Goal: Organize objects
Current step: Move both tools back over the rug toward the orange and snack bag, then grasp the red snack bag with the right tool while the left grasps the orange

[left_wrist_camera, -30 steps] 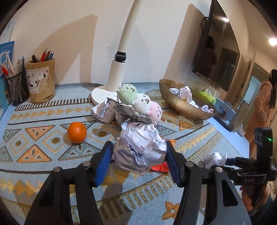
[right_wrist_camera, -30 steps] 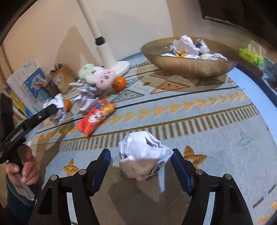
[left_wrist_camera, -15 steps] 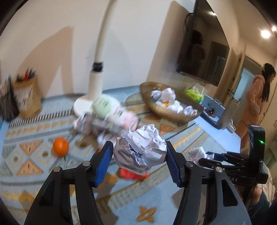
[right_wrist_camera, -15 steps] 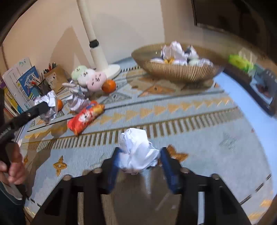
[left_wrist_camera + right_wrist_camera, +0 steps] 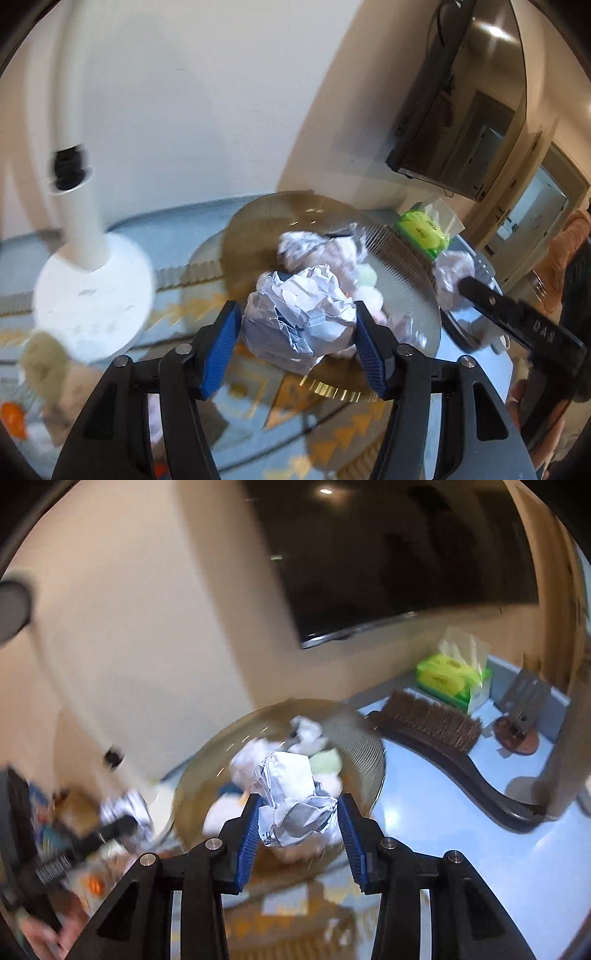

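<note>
My left gripper [image 5: 295,332] is shut on a crumpled paper ball [image 5: 299,321] and holds it in the air at the near rim of the gold wire bowl [image 5: 258,236]. My right gripper [image 5: 299,819] is shut on another crumpled paper ball [image 5: 295,797], held above the near side of the same bowl [image 5: 354,727]. The bowl holds several paper balls and soft pale things. The right gripper with its ball [image 5: 452,273] shows at the right of the left wrist view. The left gripper with its ball [image 5: 125,808] shows at the left of the right wrist view.
A white lamp base [image 5: 92,295] and pole stand left of the bowl. A green tissue box [image 5: 454,679], a brown brush [image 5: 424,716] and a small brown stand [image 5: 517,734] lie on the blue surface right of the bowl. An orange [image 5: 11,417] lies lower left. A TV [image 5: 388,554] hangs on the wall.
Both grippers have lifted their paper balls off the mat and swung to the bowl. The right gripper shut on its ball about half a second ago. The views are blurred by motion.
</note>
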The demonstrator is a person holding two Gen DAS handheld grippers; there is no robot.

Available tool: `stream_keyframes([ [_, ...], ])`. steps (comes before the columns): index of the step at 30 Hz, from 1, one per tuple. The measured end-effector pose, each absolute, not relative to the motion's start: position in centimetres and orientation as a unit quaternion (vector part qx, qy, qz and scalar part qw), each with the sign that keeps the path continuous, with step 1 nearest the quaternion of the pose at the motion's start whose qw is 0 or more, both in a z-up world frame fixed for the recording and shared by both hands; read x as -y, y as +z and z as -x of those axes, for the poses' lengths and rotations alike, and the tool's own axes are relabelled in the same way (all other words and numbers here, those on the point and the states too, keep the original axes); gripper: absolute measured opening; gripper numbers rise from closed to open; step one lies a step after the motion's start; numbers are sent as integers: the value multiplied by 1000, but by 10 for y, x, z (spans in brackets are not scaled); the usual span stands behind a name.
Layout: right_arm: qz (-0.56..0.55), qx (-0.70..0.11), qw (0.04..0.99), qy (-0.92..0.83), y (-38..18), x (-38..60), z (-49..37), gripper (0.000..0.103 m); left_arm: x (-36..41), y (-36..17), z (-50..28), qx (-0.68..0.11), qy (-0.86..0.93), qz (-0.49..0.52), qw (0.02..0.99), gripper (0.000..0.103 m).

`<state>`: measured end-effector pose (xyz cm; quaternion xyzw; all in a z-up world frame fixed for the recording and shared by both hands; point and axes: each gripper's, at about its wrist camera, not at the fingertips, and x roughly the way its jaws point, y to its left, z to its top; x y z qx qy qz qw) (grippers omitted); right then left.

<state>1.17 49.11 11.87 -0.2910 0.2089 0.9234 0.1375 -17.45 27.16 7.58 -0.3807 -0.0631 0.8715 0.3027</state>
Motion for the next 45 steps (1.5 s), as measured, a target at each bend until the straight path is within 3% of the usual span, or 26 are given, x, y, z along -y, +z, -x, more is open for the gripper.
stream_keyframes([
  [3, 286, -229, 134, 921, 118, -514, 13, 43, -289, 77, 179, 50, 870, 371, 321, 85],
  [6, 288, -221, 135, 922, 123, -522, 33, 64, -280, 86, 166, 45, 870, 359, 336, 85],
  [17, 275, -217, 78, 933, 125, -474, -22, 65, -148, 135, 61, 38, 902, 281, 326, 87],
  [19, 281, -208, 44, 936, 122, -446, -38, 66, -116, 127, 42, 38, 910, 275, 308, 102],
  [20, 287, -201, 25, 936, 118, -430, -46, 67, -95, 116, 33, 45, 918, 269, 288, 102],
  [23, 316, -173, -6, 933, 95, -384, -57, 85, -46, 73, 24, 62, 936, 287, 197, 102],
  [24, 322, -163, -6, 933, 84, -371, -58, 87, -33, 60, 25, 66, 937, 296, 172, 102],
  [29, 349, -115, 27, 930, 44, -335, -48, 87, 6, 14, 32, 87, 929, 337, 128, 102],
  [36, 378, -65, 66, 921, 25, -325, -36, 89, -4, 5, 40, 68, 921, 364, 121, 102],
  [45, 408, -47, 81, 908, 16, -320, -25, 89, 19, -10, 61, 152, 881, 420, 159, 102],
])
